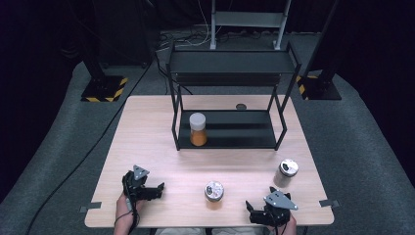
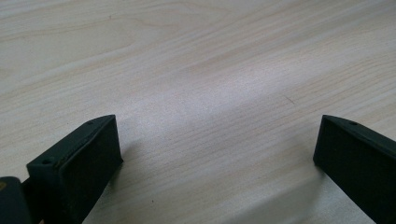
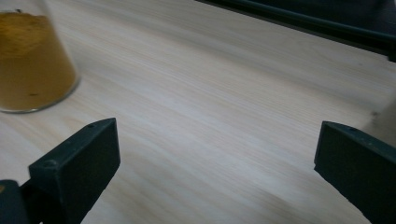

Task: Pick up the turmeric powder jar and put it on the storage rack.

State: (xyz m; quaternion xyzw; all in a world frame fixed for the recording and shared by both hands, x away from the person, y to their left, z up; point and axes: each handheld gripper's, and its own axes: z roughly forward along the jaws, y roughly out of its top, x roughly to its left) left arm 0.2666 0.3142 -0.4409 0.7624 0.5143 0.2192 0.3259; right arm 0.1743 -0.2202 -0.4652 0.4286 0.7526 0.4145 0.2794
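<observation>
Both the left gripper (image 1: 155,188) and right gripper (image 1: 250,207) sit with jaws wide open and empty on the pale wooden desk (image 1: 147,132), the small silver-lidded glass jar of orange powder (image 1: 214,191) standing between them, so a sloppy sideways approach could easily knock it over.

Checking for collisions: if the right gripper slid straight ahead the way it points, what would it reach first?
Between the open fingers of the right gripper lies bare table; the first thing ahead looks like the black shelf, though depth is uncertain. The jar sits left of that line.
</observation>
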